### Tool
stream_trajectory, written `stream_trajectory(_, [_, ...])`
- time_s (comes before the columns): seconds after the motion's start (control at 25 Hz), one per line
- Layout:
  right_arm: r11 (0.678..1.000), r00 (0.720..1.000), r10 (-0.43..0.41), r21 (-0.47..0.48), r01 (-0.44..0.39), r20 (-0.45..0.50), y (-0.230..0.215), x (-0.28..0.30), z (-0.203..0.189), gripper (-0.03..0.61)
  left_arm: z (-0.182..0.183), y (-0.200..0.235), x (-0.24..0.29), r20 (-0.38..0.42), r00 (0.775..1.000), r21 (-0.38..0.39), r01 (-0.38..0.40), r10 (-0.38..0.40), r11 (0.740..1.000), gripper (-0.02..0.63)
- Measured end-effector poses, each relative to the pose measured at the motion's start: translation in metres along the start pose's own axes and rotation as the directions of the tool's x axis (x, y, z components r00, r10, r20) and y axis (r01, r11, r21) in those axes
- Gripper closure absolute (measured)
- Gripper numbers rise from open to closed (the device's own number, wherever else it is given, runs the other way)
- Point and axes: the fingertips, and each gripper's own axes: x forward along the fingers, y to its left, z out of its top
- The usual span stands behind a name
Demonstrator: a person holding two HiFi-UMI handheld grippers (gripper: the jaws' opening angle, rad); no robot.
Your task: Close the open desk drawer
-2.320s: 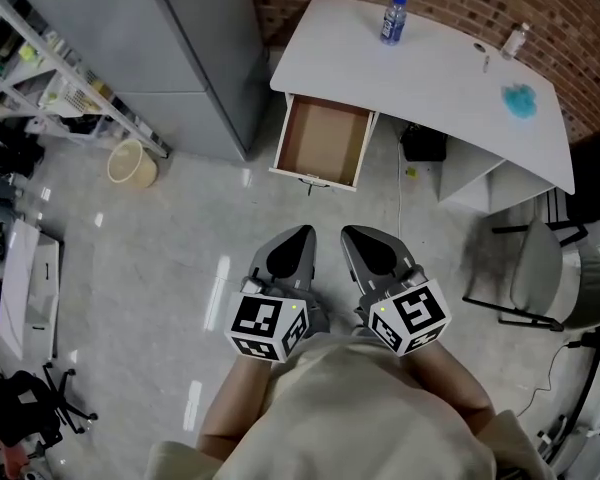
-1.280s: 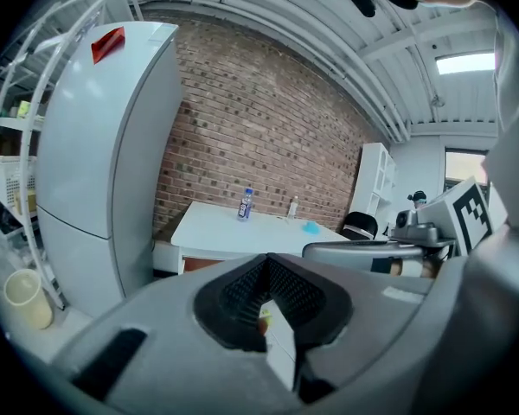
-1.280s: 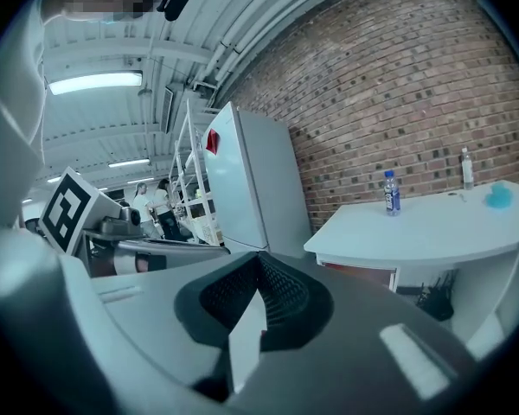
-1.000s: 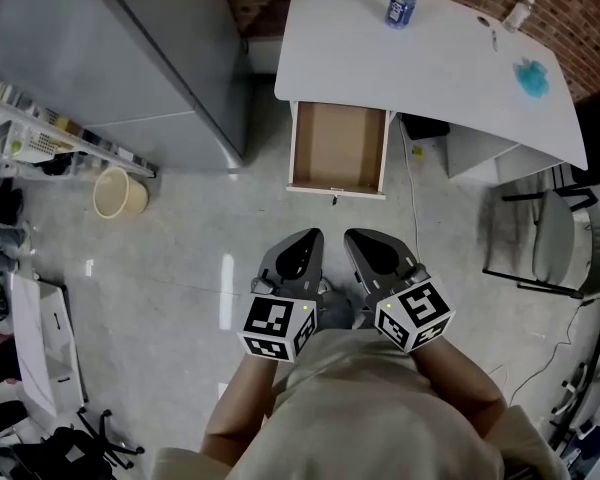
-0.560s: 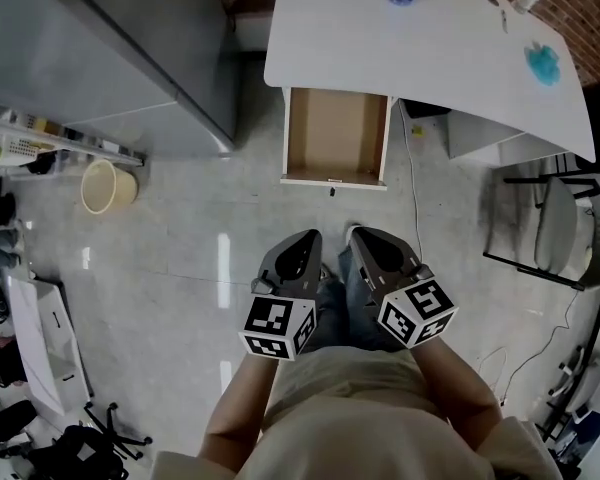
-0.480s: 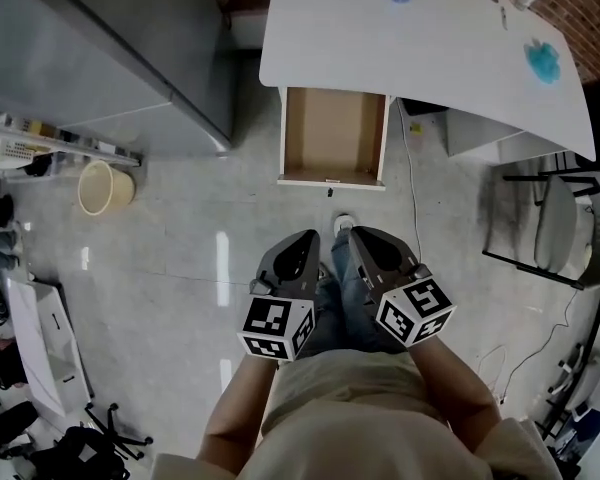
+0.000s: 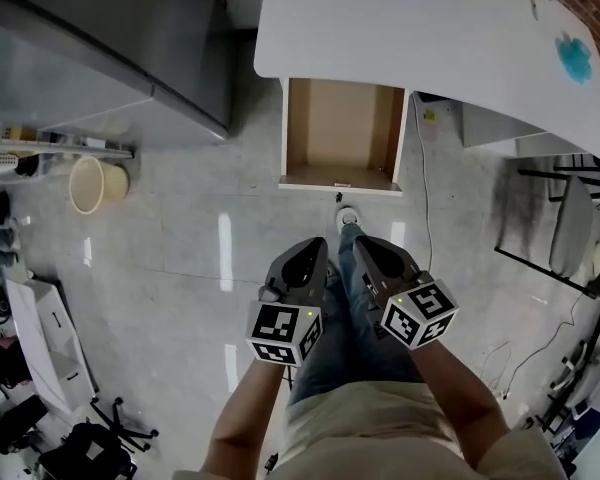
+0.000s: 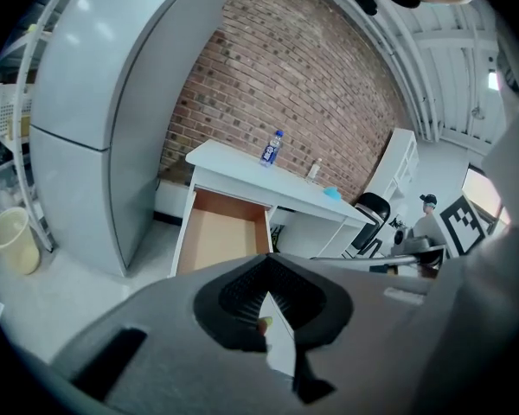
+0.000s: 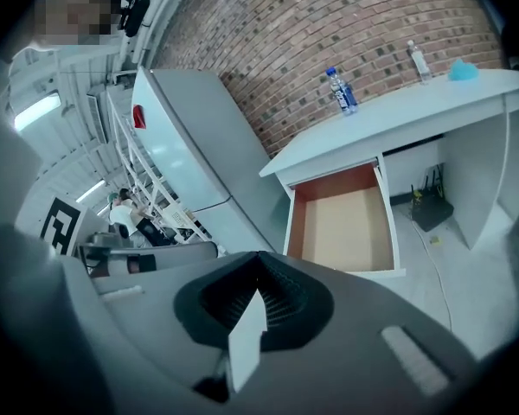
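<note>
Brown drawer [image 7: 342, 133] nearer, still open, left claw [image 7: 314, 248], right claw [image 7: 364, 245] lowered, shut

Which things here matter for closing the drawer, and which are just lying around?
For the job: open drawer, desk, left gripper, right gripper.
Lying about: water bottle, blue cloth, waste bin, chair.

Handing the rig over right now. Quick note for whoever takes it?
Left gripper: shut, empty, held low ahead of the person.
Right gripper: shut, empty, beside the left one.
Drawer: pulled out from under the desk, empty, its front facing the grippers across a stretch of floor.
Done: nothing; the drawer is untouched.
Left: move in and push the drawer front until it shuts.
</note>
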Motion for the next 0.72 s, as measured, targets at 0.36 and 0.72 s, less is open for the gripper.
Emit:
stream_trajectory(0.36, [0.993,1.000,-0.021,0.113,0.018,0.022,-0.066,0.047,-0.043,0.571,-0.056,0.037,0.055,-0.044,0.999,-0.057,0.006,-0.008,0.998,0.607])
stream_trajectory(0.72, [0.978,0.997,-0.076,0.193,0.074,0.001,-0.131,0.091,-0.096,0.571,-0.127,0.077,0.106,-0.099,0.995,-0.135,-0.018,0.004,0.991,0.607])
